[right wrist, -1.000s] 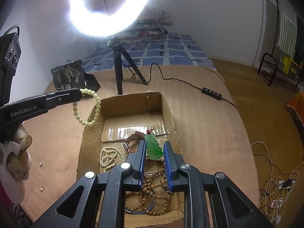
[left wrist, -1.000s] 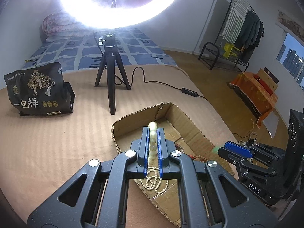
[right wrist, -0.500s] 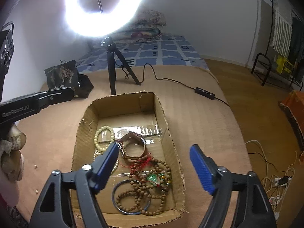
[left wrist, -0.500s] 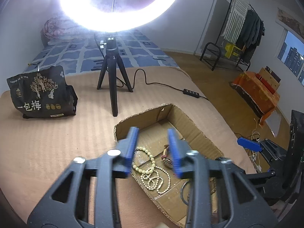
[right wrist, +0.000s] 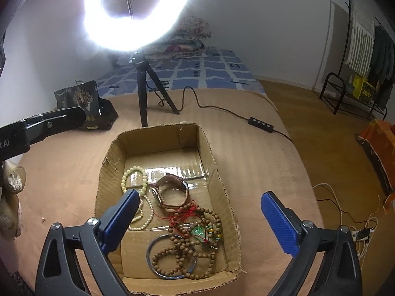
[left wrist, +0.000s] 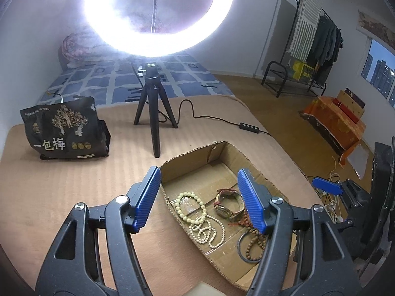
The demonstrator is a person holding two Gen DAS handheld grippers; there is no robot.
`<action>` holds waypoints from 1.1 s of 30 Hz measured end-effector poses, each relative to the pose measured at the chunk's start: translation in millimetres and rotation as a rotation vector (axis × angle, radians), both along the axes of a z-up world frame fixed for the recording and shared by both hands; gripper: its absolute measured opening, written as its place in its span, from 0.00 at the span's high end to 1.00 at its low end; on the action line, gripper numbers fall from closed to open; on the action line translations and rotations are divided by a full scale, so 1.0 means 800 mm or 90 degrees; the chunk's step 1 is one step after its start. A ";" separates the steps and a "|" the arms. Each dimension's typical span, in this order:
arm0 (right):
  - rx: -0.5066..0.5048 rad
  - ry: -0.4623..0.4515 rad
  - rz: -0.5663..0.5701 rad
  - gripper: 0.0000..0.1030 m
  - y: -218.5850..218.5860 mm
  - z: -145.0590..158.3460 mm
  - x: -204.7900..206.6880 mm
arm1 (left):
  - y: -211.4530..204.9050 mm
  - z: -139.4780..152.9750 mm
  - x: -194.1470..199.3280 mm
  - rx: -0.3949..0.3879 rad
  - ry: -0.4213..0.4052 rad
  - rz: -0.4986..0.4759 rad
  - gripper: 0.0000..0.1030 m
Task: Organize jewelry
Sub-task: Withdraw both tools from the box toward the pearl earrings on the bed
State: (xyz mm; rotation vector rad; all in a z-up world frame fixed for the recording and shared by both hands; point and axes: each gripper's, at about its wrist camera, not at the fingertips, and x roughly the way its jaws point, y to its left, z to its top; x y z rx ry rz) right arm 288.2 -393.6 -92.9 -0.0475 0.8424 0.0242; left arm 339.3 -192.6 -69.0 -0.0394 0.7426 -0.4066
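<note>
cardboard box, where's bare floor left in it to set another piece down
The cardboard box has bare floor along its far wall, beyond the pale bead bracelet and the watch. A smaller bare patch sits at the near left corner, left of the metal bangle. The near right is crowded: wooden beads, red cord and the green pendant overlap.

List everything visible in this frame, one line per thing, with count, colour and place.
cardboard box: 1, brown, on the bed
pale bead bracelet: 1, cream, box far left
pearl strand: 1, white, box left
watch: 1, brown strap, box middle
wooden beads: several strands, brown, box near end
green pendant: 1, among the beads
bangle: 1, dark metal, box near end
ring light: 1, lit, on black tripod
snack bag: 1, black, far left
left gripper: open, above box
right gripper: open, above box
</note>
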 end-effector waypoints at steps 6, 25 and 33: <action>-0.009 -0.007 0.011 0.01 0.015 0.006 -0.008 | 0.019 0.014 -0.019 0.015 -0.017 0.007 0.35; -0.021 -0.059 0.043 0.01 0.066 0.034 -0.043 | 0.100 0.052 -0.084 0.016 -0.052 0.042 0.34; -0.023 -0.072 0.069 0.00 0.097 0.039 -0.063 | 0.138 0.053 -0.108 0.026 -0.056 0.058 0.34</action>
